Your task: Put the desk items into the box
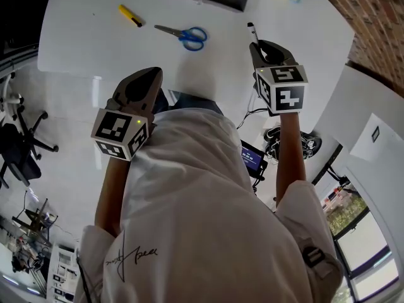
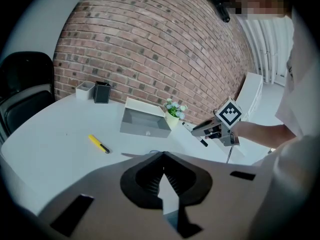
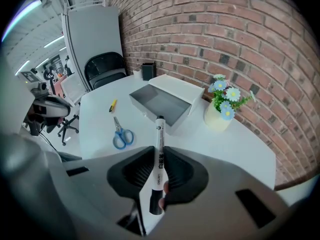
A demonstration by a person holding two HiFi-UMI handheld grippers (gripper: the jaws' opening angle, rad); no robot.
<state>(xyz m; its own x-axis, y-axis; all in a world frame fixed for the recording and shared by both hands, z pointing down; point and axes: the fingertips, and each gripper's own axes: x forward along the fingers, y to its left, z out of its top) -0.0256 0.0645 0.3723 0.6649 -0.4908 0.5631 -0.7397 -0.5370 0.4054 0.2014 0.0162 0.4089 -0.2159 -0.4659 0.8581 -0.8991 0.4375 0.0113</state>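
Note:
My right gripper [image 3: 160,151] is shut on a white marker [image 3: 160,134] with a black cap. It holds the marker above the white table, short of the open grey box [image 3: 160,104]. From the head view, the marker [image 1: 252,30] sticks out past the right gripper [image 1: 262,46]. My left gripper [image 2: 162,156] is shut and holds nothing, hanging near the table's front edge [image 1: 148,74]. Blue-handled scissors [image 1: 186,35] and a yellow utility knife [image 1: 131,16] lie on the table. The box [image 2: 142,121] stands at the far side.
A small flower pot [image 3: 220,111] stands just right of the box. Two pen holders [image 2: 102,92] sit at the far left by the brick wall. A black chair [image 3: 105,66] stands beyond the table. The person's white-shirted body fills the lower part of the head view.

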